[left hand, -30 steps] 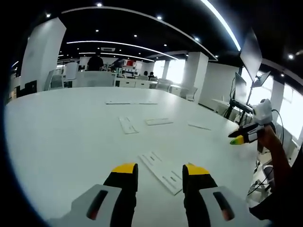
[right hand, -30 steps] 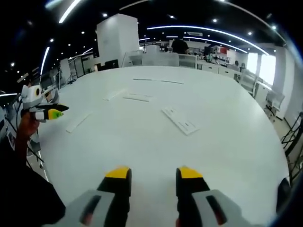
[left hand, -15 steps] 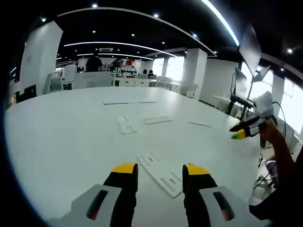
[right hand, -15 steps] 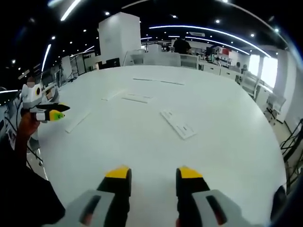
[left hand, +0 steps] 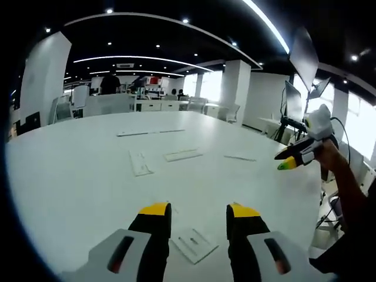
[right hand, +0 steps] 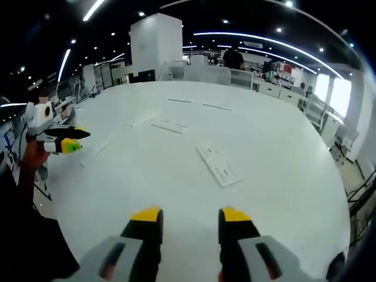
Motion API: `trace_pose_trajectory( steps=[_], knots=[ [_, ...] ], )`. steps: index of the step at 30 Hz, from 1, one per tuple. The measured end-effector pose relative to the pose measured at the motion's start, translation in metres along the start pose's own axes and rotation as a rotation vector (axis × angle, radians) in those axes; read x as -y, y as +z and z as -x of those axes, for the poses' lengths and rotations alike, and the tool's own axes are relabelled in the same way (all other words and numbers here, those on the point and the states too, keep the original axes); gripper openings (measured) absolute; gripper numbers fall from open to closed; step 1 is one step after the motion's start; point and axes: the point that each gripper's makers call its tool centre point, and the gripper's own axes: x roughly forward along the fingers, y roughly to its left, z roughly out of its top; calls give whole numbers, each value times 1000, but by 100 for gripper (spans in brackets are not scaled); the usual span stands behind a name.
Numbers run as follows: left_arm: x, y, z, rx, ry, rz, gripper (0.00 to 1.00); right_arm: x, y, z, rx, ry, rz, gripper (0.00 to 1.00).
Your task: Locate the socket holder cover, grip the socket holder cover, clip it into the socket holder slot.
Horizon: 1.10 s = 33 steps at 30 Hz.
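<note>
A flat white slotted plate (left hand: 194, 244) lies on the white table (left hand: 76, 176), low between my left gripper's jaws and just ahead of them. My left gripper (left hand: 200, 210) is open with nothing in it. In the right gripper view a white slotted plate (right hand: 217, 166) lies mid-table, well ahead of my right gripper (right hand: 190, 215), which is open with nothing held. A hand holds the right gripper (left hand: 299, 155) up at the right of the left gripper view. The left gripper (right hand: 59, 140) hangs at the table's left edge, jaws apart.
Several thin white strips lie farther out on the table: a short plate (left hand: 140, 163), a strip (left hand: 183, 155), another strip (left hand: 239, 158), and a plate (right hand: 168, 126). Desks, chairs and a person stand at the far end. Monitors on stands (left hand: 299, 106) are to the right.
The left gripper's camera has moved toward the slotted plate, which now sits lower, between its jaws. The right view has drifted slightly. Both grippers stay open.
</note>
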Motion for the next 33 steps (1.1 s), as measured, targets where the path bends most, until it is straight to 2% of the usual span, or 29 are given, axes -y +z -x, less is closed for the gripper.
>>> trace_pose_trajectory(
  steps=[8,19,20,22,27,33],
  knots=[
    [14,-4,-13,-9,-41,-1,38,3,12,1,-14,24,36,38],
    [24,0,-25,2,-64,-20,38,9,21,-3,-26,46,52,38],
    [25,1,-26,4,-66,-21,38,9,22,-7,-50,55,75,39],
    [26,1,-29,0,-70,-27,38,10,25,-9,-54,60,78,39],
    [31,5,-37,-7,-89,-52,38,20,27,-19,-106,31,125,38],
    [41,3,-44,-28,-112,-68,38,23,32,-28,-138,73,139,37]
  ],
)
